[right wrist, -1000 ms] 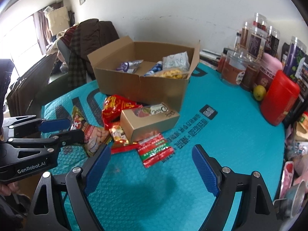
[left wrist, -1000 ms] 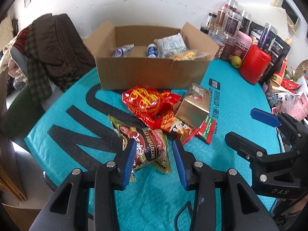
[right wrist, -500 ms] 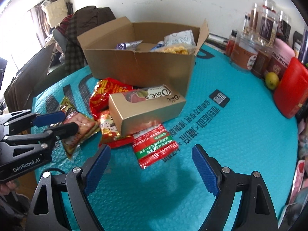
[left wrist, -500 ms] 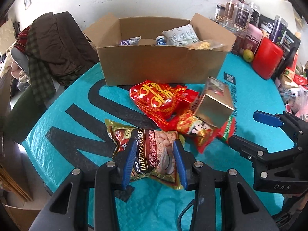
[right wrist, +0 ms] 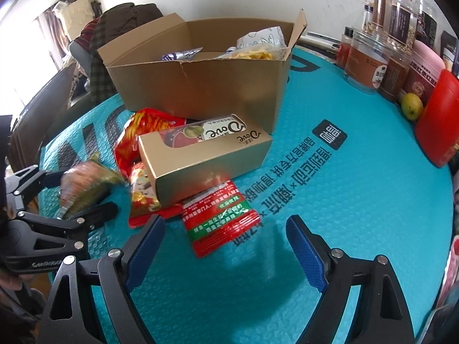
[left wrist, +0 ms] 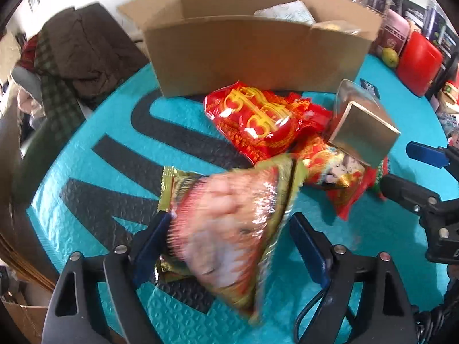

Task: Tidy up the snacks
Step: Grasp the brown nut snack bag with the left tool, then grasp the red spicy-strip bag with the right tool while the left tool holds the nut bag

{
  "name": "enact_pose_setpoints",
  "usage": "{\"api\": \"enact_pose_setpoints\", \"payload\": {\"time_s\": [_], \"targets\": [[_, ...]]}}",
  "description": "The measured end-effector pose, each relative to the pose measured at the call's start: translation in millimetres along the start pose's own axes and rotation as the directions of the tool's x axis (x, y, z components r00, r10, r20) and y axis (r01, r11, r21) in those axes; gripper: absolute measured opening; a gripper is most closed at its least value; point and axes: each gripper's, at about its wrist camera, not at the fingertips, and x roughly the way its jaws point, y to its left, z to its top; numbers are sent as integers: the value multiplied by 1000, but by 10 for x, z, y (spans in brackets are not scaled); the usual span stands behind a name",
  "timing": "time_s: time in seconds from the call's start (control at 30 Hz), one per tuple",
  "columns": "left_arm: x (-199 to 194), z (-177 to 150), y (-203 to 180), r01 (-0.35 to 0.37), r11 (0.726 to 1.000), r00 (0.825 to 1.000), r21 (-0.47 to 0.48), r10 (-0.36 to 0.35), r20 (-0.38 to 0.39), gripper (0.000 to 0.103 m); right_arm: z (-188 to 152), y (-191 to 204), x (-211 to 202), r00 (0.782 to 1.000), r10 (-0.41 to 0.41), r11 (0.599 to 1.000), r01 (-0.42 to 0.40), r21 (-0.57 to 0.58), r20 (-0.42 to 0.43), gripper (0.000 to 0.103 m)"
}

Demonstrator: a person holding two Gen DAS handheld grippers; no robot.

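Note:
My left gripper hangs low over the teal mat, jaws opening. A blurred, tilted cereal packet lies between them; the right pad stands clear of it. Beyond lie a red snack bag, a small red packet and a gold Dove box, in front of the open cardboard box. My right gripper is open with nothing in it, just short of a red-green sachet that pokes out from under the Dove box. The cereal packet shows at the left.
Jars, a red canister and a green fruit line the table's right side. Clothes hang over a chair at the left. The cardboard box holds several snacks. Bare mat lies to the right of the sachet.
The left jaws went from narrow to wide, and the cereal packet now sits tilted and blurred between them. Both grippers have sunk closer to the snack pile.

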Motion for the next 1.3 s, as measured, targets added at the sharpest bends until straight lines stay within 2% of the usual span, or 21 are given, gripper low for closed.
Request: {"api": "enact_pose_setpoints", "payload": {"time_s": [0.3, 0.37, 0.4, 0.53, 0.7, 0.8, 0.87, 0.93, 1.1, 1.3], "targets": [[7, 42, 77, 22, 1000, 999, -4, -21, 38, 87, 52, 26, 144, 1000, 18, 999, -19, -47, -26, 87], [-22, 12, 111, 14, 1000, 998, -14, -13, 68, 75, 67, 4, 190, 999, 19, 998, -21, -55, -34, 87], [-30, 14, 99, 0, 1000, 997, -11, 1, 81, 62, 75, -4, 211, 999, 20, 998, -22, -59, -36, 87], [-49, 42, 149, 9, 1000, 995, -23, -7, 98, 49, 100, -1, 275, 999, 23, 996, -27, -86, -48, 87], [-49, 61, 146, 6, 1000, 994, -19, -4, 108, 48, 81, 121, 304, 999, -6, 985, -3, -172, -49, 85], [-73, 23, 136, 16, 1000, 994, -20, -13, 111, 48, 89, 158, 305, 999, 1, 984, -8, -179, -37, 78], [-91, 13, 133, 35, 999, 994, -33, -31, 105, 48, 112, 170, 290, 1000, 3, 985, -7, -171, -23, 58], [-123, -15, 143, 49, 998, 994, -47, -44, 102, 47, 128, 178, 281, 1000, 2, 986, -6, -164, -24, 53], [-178, -102, 95, 59, 997, 995, -55, -54, 88, 47, 101, 96, 200, 998, 41, 994, -44, -105, -38, 49], [-257, -221, -12, 93, 995, 993, -43, -90, 71, 47, -53, 30, -20, 999, 34, 995, -36, -95, -29, 48]]}}
